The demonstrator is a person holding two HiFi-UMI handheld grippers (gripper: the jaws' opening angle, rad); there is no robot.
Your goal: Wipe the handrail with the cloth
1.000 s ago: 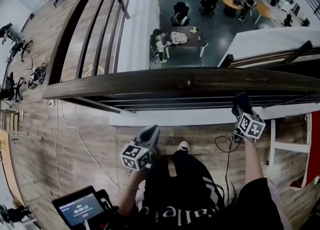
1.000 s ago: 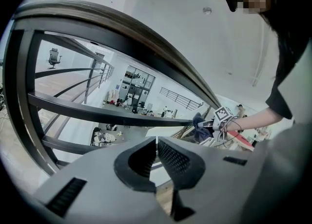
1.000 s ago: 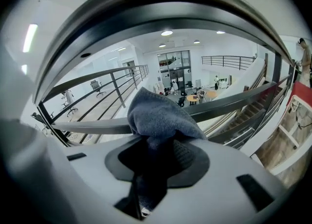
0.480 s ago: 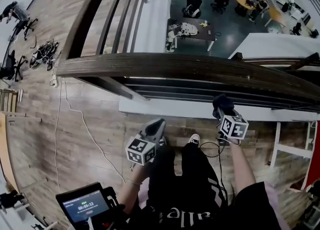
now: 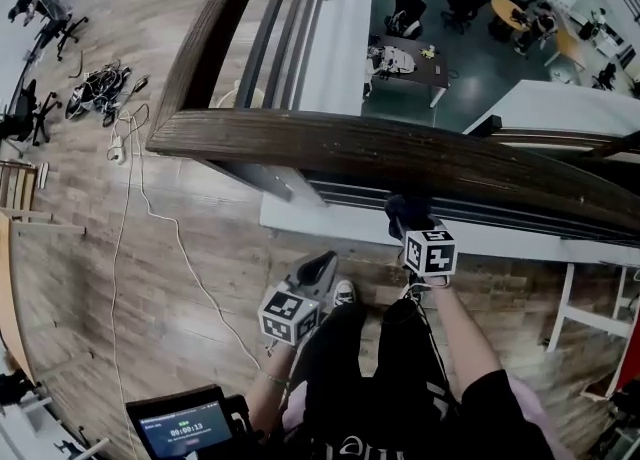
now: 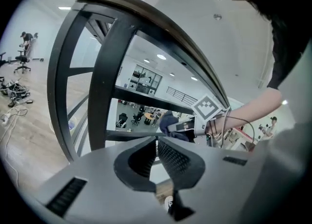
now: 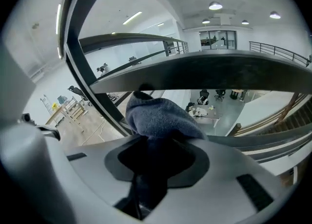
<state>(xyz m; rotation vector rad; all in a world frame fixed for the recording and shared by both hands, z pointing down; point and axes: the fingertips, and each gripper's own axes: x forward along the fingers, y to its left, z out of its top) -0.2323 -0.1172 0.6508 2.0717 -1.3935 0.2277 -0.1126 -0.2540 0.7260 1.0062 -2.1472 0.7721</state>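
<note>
your right gripper [image 5: 409,222] clamps the cloth [image 7: 161,116] at the handrail's [image 5: 330,148] near edge; your left gripper [image 5: 318,270], jaws pressed together, hangs below, well clear.

Right hand-held gripper [image 5: 409,220] with cloth [image 5: 403,209] beside handrail [image 5: 300,144]

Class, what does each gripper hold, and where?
The right gripper clamps the cloth at a bunched part, a wad poking ahead; left gripper holds nothing, jaws together.
</note>
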